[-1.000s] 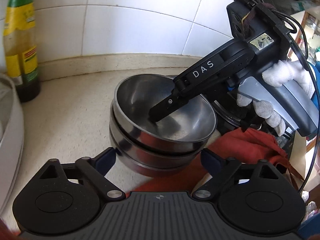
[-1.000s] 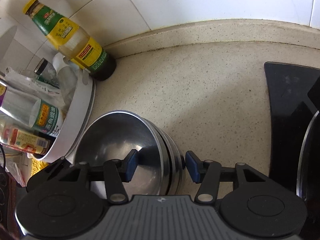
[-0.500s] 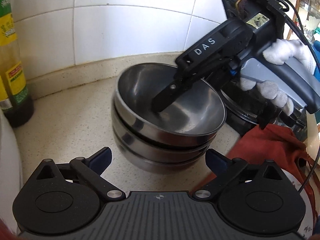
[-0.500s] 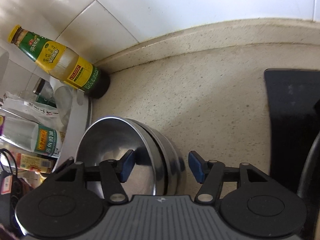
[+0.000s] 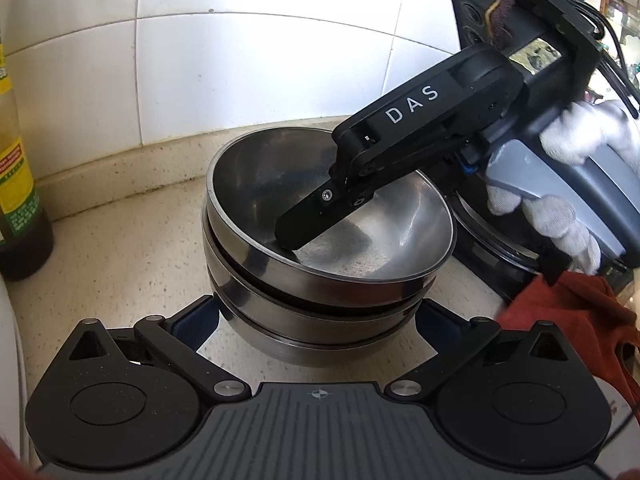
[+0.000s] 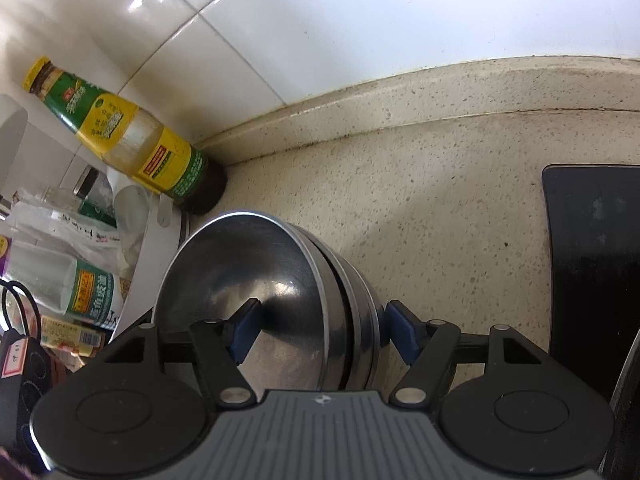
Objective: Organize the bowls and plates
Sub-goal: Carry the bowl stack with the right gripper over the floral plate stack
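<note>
Speckled counter point(image 6: 440, 216), nested steel bowls point(image 5: 320, 280), lowest bowl mostly hidden

Three steel bowls point(image 5: 320, 280) sit nested in one stack on the speckled counter — top bowl tilted, empty.

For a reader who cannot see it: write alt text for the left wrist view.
A stack of steel bowls sits on a speckled counter by a white tiled wall, between the open left tool's two fingers. The right tool, held in a white-gloved hand, dips one finger into the top bowl. A red cloth lies at right.
</note>
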